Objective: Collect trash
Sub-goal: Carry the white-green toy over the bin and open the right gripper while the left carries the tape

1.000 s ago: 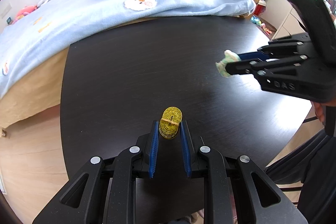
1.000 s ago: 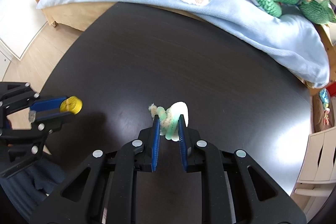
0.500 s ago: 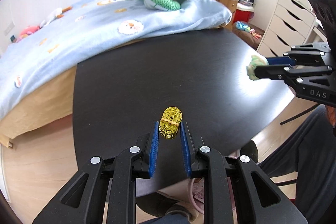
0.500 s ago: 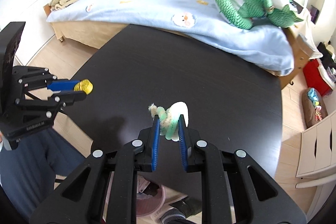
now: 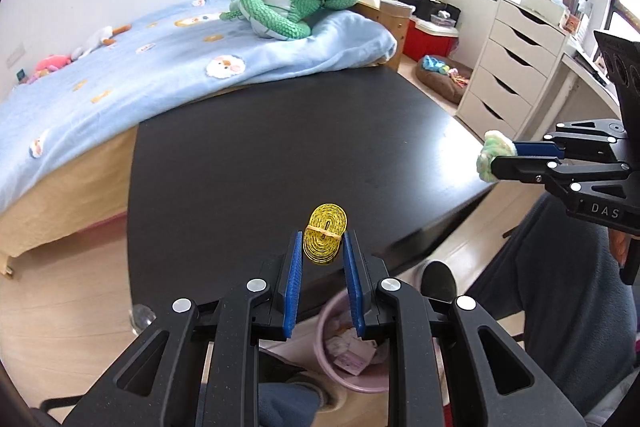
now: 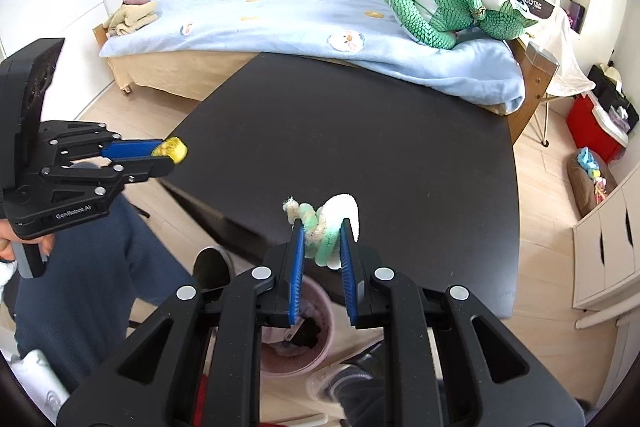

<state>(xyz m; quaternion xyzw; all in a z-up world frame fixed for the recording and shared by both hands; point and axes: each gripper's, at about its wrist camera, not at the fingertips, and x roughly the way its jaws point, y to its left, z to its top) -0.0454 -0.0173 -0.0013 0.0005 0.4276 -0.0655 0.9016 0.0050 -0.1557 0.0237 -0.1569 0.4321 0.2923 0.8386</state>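
Yellow coiled ribbon roll [image 5: 325, 239] pinched in my left tool [image 5: 320, 259], green-white fuzzy scrap [image 6: 326, 231] in my right tool [image 6: 322, 247]; releasing off-centre could miss the pink plastic bin [image 6: 296, 355] at 6 o'clock.

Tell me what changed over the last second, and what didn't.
Both tongs pulled back and up from over the black table toward its near edge, so the pink bin on the floor now shows beneath them. Nothing was grasped or released: the left tongs still clamp the yellow coil, and the right tongs still clamp the green-and-white fluffy scrap. The bed and plush toys are unchanged.
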